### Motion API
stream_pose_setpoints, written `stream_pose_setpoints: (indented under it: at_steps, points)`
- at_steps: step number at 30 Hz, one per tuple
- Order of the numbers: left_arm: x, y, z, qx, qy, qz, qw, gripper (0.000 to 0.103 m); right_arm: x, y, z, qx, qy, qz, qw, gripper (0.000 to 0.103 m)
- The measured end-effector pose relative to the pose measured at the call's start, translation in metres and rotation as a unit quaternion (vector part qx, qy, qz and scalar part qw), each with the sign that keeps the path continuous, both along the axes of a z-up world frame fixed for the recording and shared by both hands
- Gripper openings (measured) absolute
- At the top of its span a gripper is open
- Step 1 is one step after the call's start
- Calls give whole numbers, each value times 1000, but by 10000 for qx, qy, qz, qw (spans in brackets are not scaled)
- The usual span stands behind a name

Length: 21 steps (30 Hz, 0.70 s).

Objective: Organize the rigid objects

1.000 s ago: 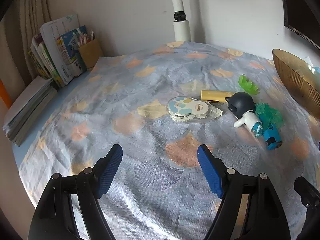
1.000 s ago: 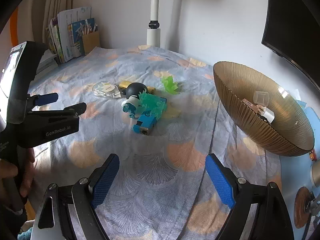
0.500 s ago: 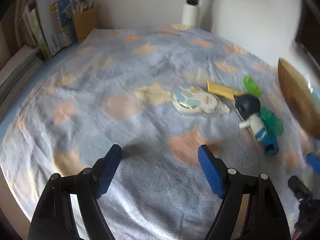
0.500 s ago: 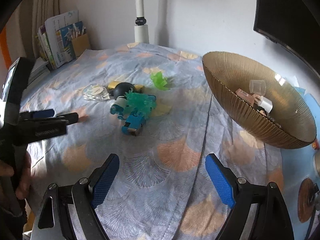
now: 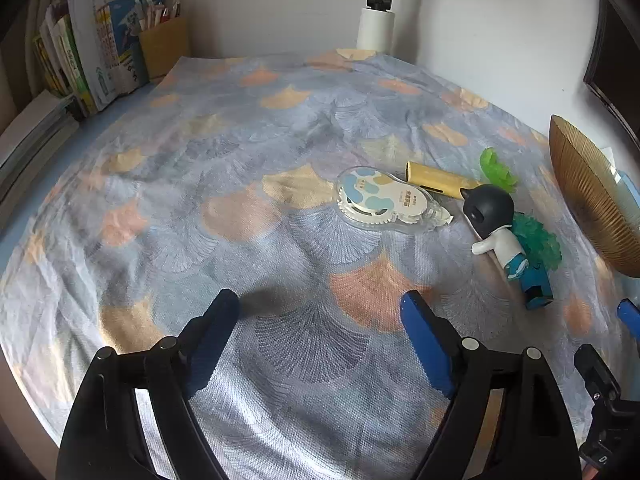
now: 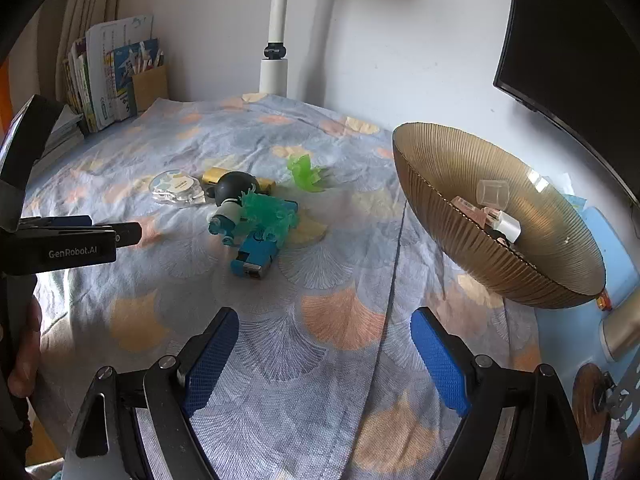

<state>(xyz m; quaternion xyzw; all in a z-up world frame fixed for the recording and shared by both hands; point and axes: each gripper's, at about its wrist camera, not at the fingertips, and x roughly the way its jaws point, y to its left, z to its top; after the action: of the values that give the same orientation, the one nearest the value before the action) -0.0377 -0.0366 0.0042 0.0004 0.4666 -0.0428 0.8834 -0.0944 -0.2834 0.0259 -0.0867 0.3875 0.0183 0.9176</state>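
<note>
Clear plastic correction-tape dispenser (image 5: 390,200) lies flat on the patterned cloth (image 5: 200,208), ahead of the left gripper (image 5: 320,312) and a little toward its right jaw, long axis running crosswise to the jaws with the nozzle pointing right. Nothing sits between those jaws, and they are opening. The right gripper (image 6: 324,340) hangs released and empty, with the toy cluster, led by the dark-headed figurine (image 6: 232,200), lying between it and the dispenser. Judging by that, the left hand looks nearer. Gold ribbed bowl (image 6: 480,248) waits beyond the right jaw.
</note>
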Motion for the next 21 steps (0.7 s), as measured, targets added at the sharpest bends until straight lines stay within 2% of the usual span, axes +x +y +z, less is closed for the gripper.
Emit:
stream_pose_setpoints:
  at_steps: [10,13,17,19,21]
  points:
    - [0,-5,0,126,82,-94,9998,82,9,-2,-4,243,218,110,9994,87]
    - [1,-2,2,29,170,-198,9997,82,8,-1,-5,246,244,140,9993,87]
    - [6,14,8,-478,448,-321,9973,82,6,-1,-7,331,474,320,9978,87]
    - [15,25,11,-817,587,-293,9945,82,7,-3,-5,562,655,451,9952,87]
    - [26,28,16,-955,585,-268,9934,82,15,-6,4,811,778,560,9921,87]
